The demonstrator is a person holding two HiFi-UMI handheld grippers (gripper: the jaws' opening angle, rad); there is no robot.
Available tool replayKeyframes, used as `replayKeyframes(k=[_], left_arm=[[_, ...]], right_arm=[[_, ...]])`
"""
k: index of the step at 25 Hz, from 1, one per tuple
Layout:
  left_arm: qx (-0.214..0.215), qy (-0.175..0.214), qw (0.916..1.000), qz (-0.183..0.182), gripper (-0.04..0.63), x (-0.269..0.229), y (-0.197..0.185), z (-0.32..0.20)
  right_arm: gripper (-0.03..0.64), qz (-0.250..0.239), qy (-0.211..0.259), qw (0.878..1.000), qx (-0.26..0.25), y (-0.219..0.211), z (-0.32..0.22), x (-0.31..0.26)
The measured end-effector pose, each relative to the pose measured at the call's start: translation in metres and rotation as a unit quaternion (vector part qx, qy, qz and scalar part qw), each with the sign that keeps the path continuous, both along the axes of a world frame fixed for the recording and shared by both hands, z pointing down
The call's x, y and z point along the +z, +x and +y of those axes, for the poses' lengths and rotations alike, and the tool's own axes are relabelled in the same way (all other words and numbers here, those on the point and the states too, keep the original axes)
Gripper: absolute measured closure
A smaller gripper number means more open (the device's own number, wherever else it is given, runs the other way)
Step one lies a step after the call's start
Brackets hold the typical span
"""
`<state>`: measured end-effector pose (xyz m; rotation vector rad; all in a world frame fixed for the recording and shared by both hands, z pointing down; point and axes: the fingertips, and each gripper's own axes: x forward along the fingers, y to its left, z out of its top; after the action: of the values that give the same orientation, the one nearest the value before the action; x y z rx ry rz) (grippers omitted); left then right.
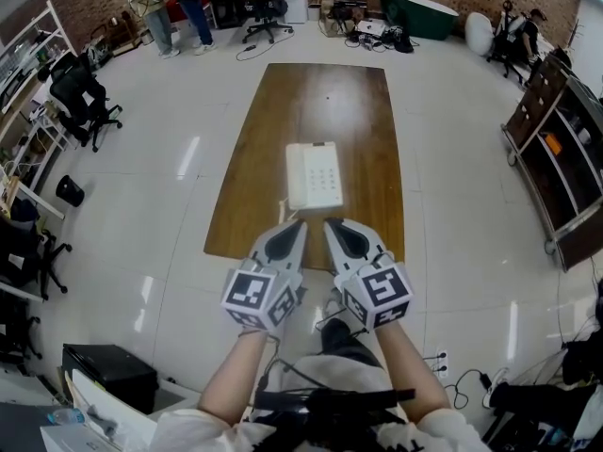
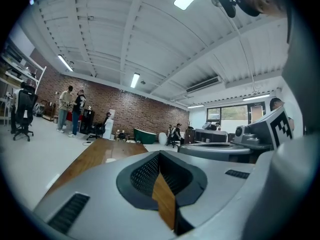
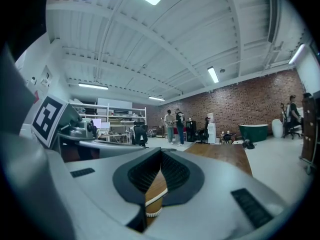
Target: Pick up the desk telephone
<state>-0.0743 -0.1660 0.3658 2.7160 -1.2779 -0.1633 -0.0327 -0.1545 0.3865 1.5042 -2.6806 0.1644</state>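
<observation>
A cream desk telephone [image 1: 315, 176] with a keypad lies flat on the near half of a long wooden table [image 1: 320, 102]. My left gripper [image 1: 299, 223] and my right gripper [image 1: 331, 222] are side by side just short of the phone's near edge, tips pointing at it and not touching it. Both are shut with nothing between the jaws. In the left gripper view the closed jaws [image 2: 161, 156] show only a sliver of tabletop. A sliver of the phone's edge [image 3: 151, 204] shows past the shut jaws [image 3: 159, 156] in the right gripper view.
Office chairs [image 1: 83, 97] and shelving line the left side, and a dark shelf unit [image 1: 558, 149] stands at the right. Two people [image 1: 170, 3] stand at the far left by the brick wall. A black box [image 1: 108, 373] sits on the floor near my left arm.
</observation>
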Motion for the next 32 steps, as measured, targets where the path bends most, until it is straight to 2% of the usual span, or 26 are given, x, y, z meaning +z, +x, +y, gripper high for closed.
replayKeyframes(k=[6,8,21,26,27,29,30,32], left_arm=[[-0.001,-0.013,0.9999,-0.001,0.588,0.01,0.005,-0.024],[-0.002,-0.016,0.9999,-0.002,0.588,0.013,0.006,-0.031],[-0.018,-0.032,0.9992,-0.015,0.588,0.029,0.013,-0.095],[-0.03,-0.053,0.998,-0.018,0.588,0.048,0.01,-0.116],[-0.03,-0.06,0.9976,-0.017,0.575,0.054,0.011,-0.119],[-0.024,-0.077,0.9966,-0.013,0.46,0.066,0.015,-0.126],[-0.023,-0.085,0.9961,-0.014,0.448,0.071,0.017,-0.129],[-0.027,-0.095,0.9948,-0.022,0.447,0.082,0.017,-0.136]], right_arm=[[0.615,0.0,-0.015,1.0,0.003,0.008,-0.022,0.012],[0.586,0.001,-0.022,1.0,0.002,0.009,-0.029,0.016],[0.586,-0.007,-0.043,0.999,-0.012,0.019,-0.09,0.035],[0.586,-0.005,-0.057,0.998,-0.015,0.024,-0.112,0.049],[0.586,-0.006,-0.062,0.998,-0.015,0.026,-0.115,0.054],[0.586,-0.006,-0.073,0.997,-0.017,0.03,-0.122,0.064],[0.585,-0.005,-0.078,0.997,-0.018,0.032,-0.125,0.069],[0.528,-0.005,-0.091,0.996,-0.022,0.034,-0.133,0.078]])
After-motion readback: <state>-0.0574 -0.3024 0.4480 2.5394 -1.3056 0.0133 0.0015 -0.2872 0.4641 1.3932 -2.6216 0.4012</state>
